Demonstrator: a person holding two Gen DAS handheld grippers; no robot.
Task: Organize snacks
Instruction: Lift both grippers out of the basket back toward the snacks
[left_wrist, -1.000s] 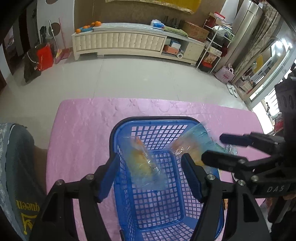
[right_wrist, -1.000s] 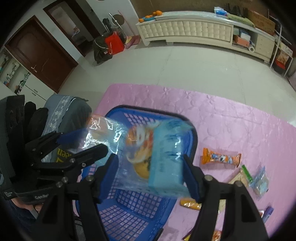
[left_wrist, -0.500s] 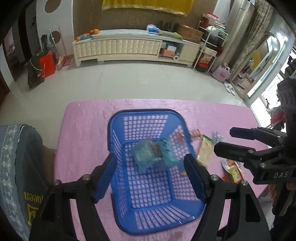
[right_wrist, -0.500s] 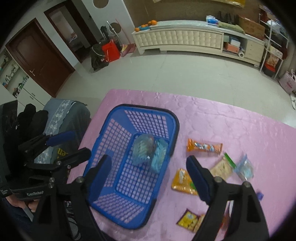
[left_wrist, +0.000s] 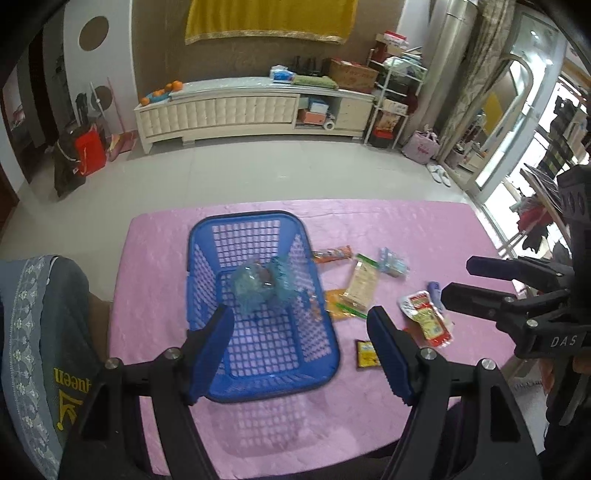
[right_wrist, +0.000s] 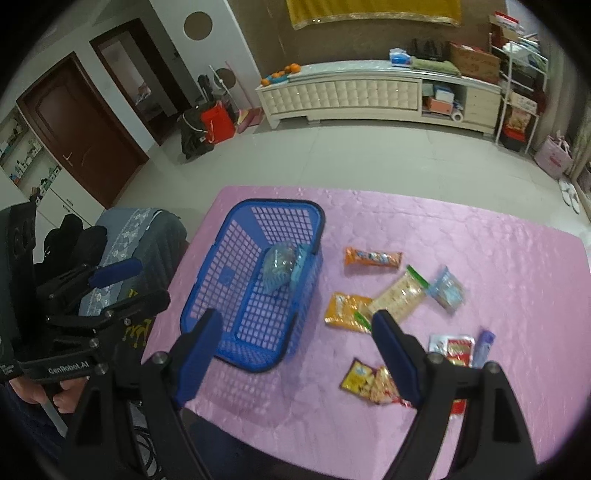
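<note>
A blue plastic basket stands on the left half of the pink table. Two clear-blue snack packets lie together on its floor. My left gripper hangs open and empty above the basket's near end. My right gripper is also open and empty, above the table just right of the basket. Loose snacks lie to the right: an orange packet, a cracker pack, a small blue packet and a red-white sachet.
More snacks lie near the table's front right: a yellow-orange packet, a purple tube and a brown-yellow packet. A chair with a grey cover stands against the table's left side. Tiled floor lies beyond the far edge.
A second ago each gripper held a clear-blue packet over the basket. Both packets now lie in the basket, and both grippers have drawn back and up, empty.
</note>
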